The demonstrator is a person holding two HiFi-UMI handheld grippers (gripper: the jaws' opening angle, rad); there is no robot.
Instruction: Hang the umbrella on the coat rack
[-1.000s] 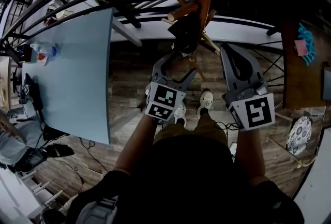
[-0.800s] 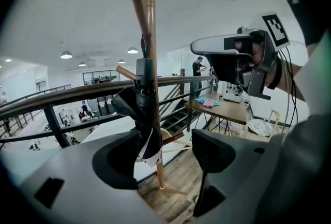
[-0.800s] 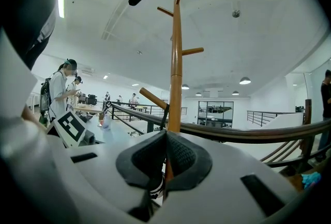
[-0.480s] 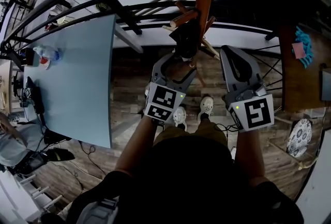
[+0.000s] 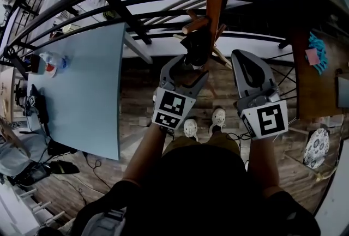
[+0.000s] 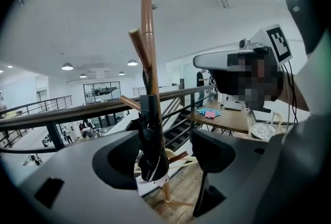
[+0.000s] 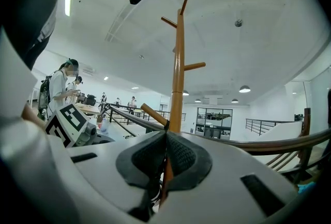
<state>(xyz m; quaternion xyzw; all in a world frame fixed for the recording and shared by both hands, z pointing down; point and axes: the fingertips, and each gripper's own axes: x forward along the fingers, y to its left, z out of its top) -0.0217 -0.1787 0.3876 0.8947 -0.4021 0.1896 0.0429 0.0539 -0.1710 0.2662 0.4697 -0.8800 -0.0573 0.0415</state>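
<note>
The risk I'd watch from here is the umbrella coming off again. It hangs black and furled against the pole of the coat rack, under a slanted peg, and I can't make out how well its loop sits on that peg. If the left gripper draws away crookedly, 1 of its jaws could catch the fabric and drag the umbrella down, or nudge the rack on its splayed feet.

The left gripper's 2 jaws stand wide apart with nothing clamped. In its own view the umbrella shows in the gap between them, closer to the left jaw and apparently a little beyond the tips, though I can't say whether it brushes that jaw. The right gripper is pressed closed on nothing, held beside the rack to the right
</note>
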